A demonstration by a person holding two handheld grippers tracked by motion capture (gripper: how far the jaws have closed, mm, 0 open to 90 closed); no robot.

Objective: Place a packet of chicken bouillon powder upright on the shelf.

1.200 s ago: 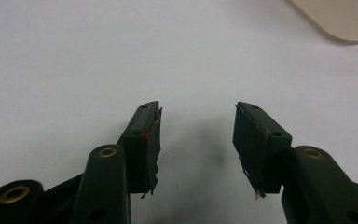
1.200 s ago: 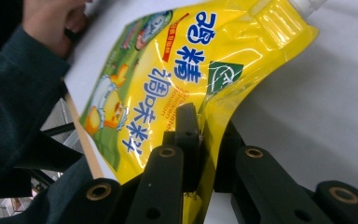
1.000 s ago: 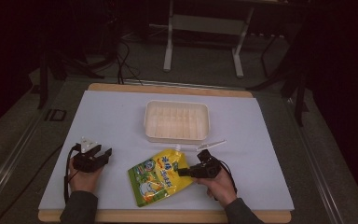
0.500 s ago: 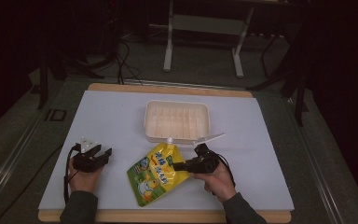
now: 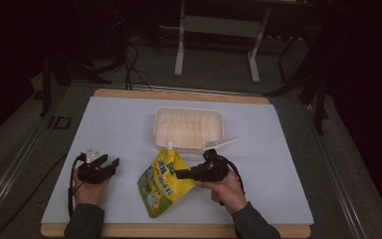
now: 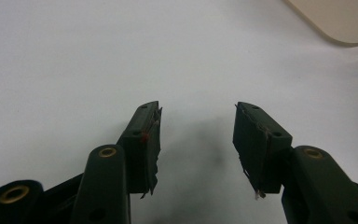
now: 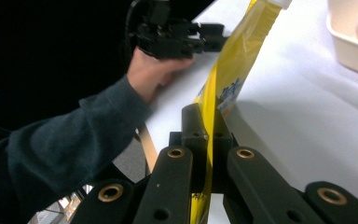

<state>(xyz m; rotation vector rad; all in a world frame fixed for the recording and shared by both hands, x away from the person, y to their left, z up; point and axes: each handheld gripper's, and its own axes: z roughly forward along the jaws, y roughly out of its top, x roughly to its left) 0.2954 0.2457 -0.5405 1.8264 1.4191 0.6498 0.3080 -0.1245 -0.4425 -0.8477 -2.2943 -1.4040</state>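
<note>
A yellow spouted pouch [image 5: 163,183] with a white cap is tilted up off the white table, its lower corner near the front edge. My right gripper [image 5: 179,174] is shut on the pouch's right edge; in the right gripper view the yellow pouch [image 7: 235,70] runs up between the closed jaws of my right gripper [image 7: 207,126]. My left gripper [image 5: 110,165] rests on the table at the left, open, with nothing between its fingers; the left gripper view shows the open left gripper [image 6: 196,122] over bare white surface.
A cream plastic tray [image 5: 189,128] sits just behind the pouch at mid-table; its corner [image 6: 335,23] is in the left gripper view too. A white strip [image 5: 219,144] lies at the tray's front right. The wooden table edge [image 5: 179,230] runs along the front.
My right gripper has lifted the pouch's right edge and moved it back toward the tray, so the pouch now stands tilted. The left gripper has stayed put.
</note>
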